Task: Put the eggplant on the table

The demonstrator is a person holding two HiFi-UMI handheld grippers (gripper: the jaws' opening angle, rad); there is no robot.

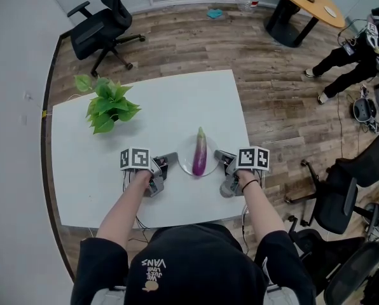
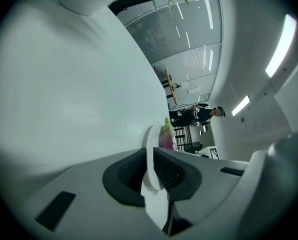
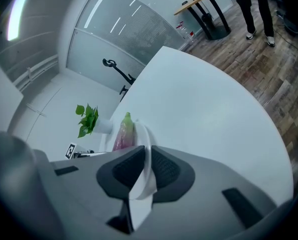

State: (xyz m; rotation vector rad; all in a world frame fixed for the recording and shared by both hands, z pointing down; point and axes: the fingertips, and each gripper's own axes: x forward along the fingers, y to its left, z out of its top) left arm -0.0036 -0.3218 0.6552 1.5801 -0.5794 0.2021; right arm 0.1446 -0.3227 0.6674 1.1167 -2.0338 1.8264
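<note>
One white worktop (image 1: pixel 145 119) carries one plate (image 1: pixel 186 162), and that plate is the mark for everything else. Far to the left of the plate and beyond it, one black office chair (image 1: pixel 100 27) stands on the wooden floor. Closer in, left of the plate and further from the person, one leafy green plant (image 1: pixel 108 105) sits on the worktop.

There are two tongs, one in each hand. The left tongs (image 1: pixel 166 164) are closed on the plate's left rim, the thin white edge pinched between the dark pads. The plate is small, round and white, and it holds a single thing: one eggplant (image 1: pixel 200 152), purple with a green stem end, lying lengthwise across the middle with the stem pointing away from the person. Whether the plate rests on the worktop or sits just above it cannot be told.

The right tongs (image 1: pixel 223 160) grip the plate's right rim in the same way, pads pressed on the edge. Well to the right of the plate and beyond it, one round wooden table (image 1: pixel 304 2) stands on the floor, with one person (image 1: pixel 348 59) in dark clothes near it.
</note>
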